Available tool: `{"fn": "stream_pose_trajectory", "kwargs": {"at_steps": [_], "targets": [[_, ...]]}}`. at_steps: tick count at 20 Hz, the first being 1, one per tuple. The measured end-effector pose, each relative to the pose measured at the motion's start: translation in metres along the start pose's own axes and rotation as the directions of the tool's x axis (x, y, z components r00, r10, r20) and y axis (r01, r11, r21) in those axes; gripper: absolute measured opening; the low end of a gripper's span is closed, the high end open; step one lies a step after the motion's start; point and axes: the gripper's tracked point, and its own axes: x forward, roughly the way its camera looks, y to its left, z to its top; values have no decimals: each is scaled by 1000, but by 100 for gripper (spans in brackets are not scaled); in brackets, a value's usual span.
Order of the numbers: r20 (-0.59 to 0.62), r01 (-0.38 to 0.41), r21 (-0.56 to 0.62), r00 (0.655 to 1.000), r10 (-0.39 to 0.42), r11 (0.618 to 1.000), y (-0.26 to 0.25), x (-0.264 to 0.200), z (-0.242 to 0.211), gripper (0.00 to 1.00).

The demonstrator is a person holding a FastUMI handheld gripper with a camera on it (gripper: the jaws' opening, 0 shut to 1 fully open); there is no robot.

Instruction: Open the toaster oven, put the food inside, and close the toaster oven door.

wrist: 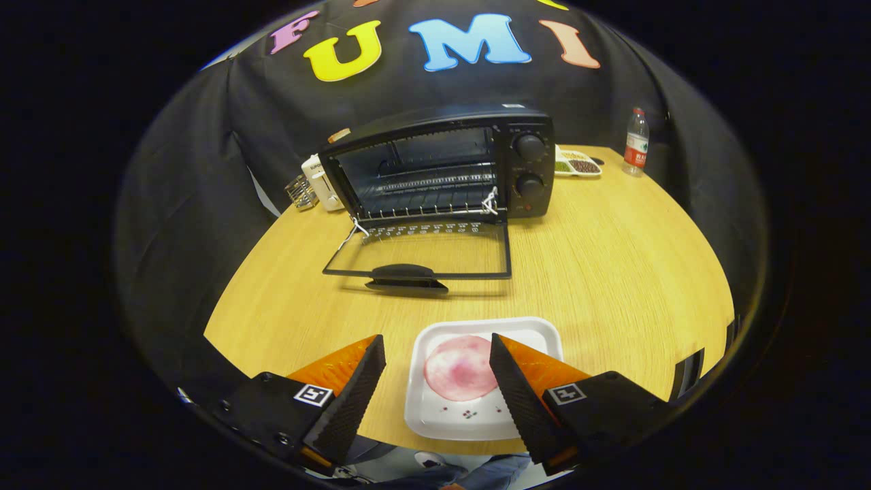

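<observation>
A black toaster oven [442, 163] stands at the back of the round wooden table [612, 272]. Its glass door [422, 255] is folded down flat onto the table, handle toward me, and the wire rack inside is bare. Near the table's front edge sits a white square plate [537, 333] with a round pink slice of food [459, 367] on it. My gripper [435, 350] is open, hovering over the plate, and the pink slice lies between its fingers, nearer the right finger [510, 388]. Nothing is held.
A white toaster [320, 180] and a small metal rack stand left of the oven. To the oven's right lie a patterned dish [578, 163] and a plastic water bottle [635, 141]. Black cloth walls surround the table. A person's legs show below the table's front edge.
</observation>
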Motion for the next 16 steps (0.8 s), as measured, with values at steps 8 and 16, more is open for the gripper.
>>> {"fn": "stream_pose_trajectory", "kwargs": {"at_steps": [8,16], "targets": [[-183,-70,95,979,86,993,-68,-3,-12,99],[-409,-97,141,901,147,985,-82,13,-48,89]]}}
